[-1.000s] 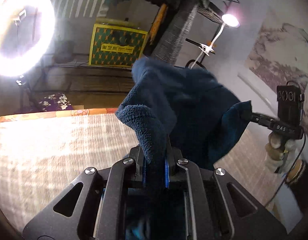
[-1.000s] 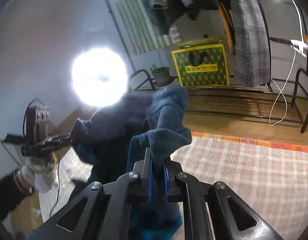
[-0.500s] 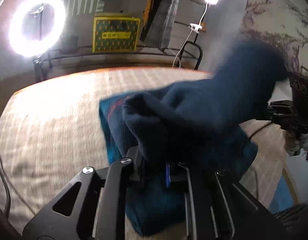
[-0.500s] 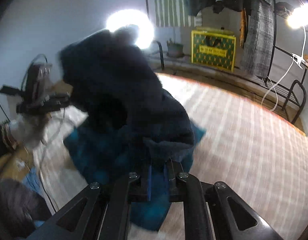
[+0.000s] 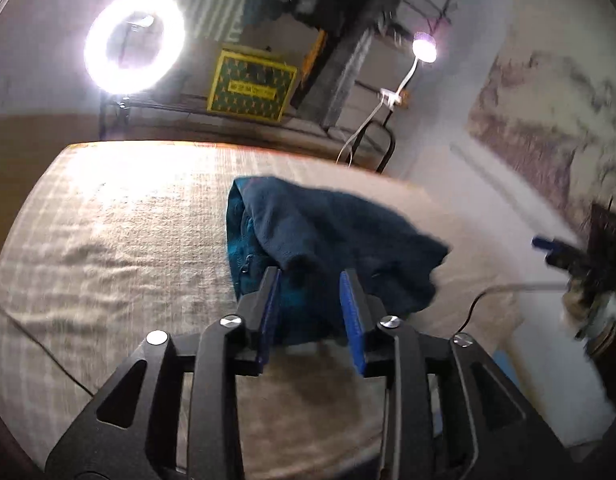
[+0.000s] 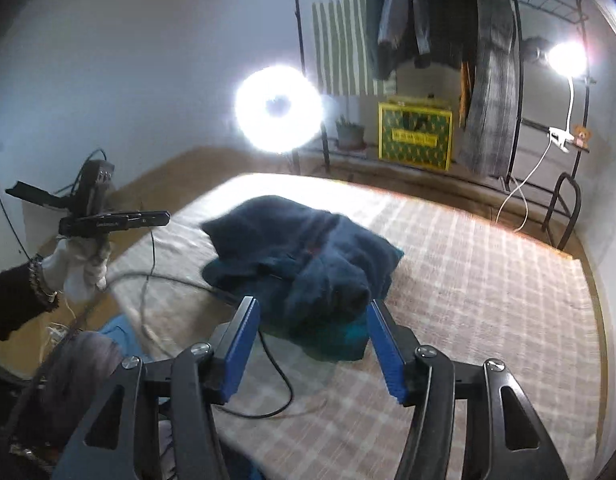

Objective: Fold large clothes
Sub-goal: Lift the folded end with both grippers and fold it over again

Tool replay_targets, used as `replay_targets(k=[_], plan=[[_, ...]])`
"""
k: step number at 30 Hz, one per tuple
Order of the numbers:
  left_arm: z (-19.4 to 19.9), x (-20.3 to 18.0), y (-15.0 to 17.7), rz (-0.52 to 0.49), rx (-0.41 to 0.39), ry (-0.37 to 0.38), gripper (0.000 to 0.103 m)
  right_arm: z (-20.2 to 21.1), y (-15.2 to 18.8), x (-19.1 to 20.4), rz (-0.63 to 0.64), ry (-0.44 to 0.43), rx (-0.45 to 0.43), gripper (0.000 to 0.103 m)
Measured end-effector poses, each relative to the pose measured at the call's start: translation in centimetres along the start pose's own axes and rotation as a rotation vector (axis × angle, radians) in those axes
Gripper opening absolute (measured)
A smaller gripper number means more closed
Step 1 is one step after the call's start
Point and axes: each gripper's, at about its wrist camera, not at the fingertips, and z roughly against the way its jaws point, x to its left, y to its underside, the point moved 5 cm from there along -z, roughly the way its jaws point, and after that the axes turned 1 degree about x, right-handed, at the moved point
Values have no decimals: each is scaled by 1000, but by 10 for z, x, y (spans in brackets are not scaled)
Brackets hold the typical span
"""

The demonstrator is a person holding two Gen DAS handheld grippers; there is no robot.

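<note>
Dark blue garment (image 6: pixel 303 256) lies bunched on the bed (image 6: pixel 488 280) — both grippers' jaws opening, empty

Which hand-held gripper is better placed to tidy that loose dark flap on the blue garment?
Probably the right hand-held gripper. Its jaws are opening with nothing between them, and the bunched flap of the blue garment sits just ahead. The left hand-held gripper is off to the side.

Right wrist view:
- Bed (image 6: pixel 488 280): centre.
- Folded garment (image 6: pixel 303 256) on bed, just beyond the right gripper (image 6: pixel 312 320).
- Left gripper (image 6: pixel 147 218): 9 o'clock of garment, apart.
- Cable (image 6: pixel 275 376): on bed, 7 o'clock of garment.
- Ring light (image 6: pixel 277 108): 12 o'clock, behind bed.
- Box (image 6: pixel 416 138): 1 o'clock, beside clothes rack (image 6: pixel 520 80).
</note>
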Motion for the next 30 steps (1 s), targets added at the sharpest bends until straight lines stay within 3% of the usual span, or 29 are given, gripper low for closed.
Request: replay_targets(k=[1,2,4,9,14,19,22,23,24,25,27,29,30], plan=[[14,-2,-3,21,-14,21,45,10,-3,1,-3,1,-9,60],[25,-6,-4,36,-22,34,57,21,-6,2,-12,-6,-17,63],[32,-9,-9,56,-18,58,63,36,-6,6,-40,-25,-33,68],[-3,7,-18,202,66,92,64,23,1,-9,-174,-71,-41,71],[-65,45,-25,397,129,110,64,-33,15,-28,-318,-146,5,83],[-125,64,-13,508,223,152,64,-106,31,-45,-468,-213,62,83],[-147,75,-7,563,239,160,64,-146,39,-50,-524,-227,96,83],[-152,77,-7,574,237,170,63,-160,41,-52,-550,-238,101,83],[-156,77,-6,577,235,172,53,-166,41,-54,-562,-242,100,82],[-160,77,-6,571,243,170,37,-174,41,-55,-573,-246,102,78],[-167,75,-5,552,258,158,20,-191,41,-55,-581,-255,120,63],[-166,71,-7,535,253,167,14,-206,43,-55,-604,-274,156,20],[-164,70,-9,529,246,167,12,-210,43,-54,-615,-287,172,18]])
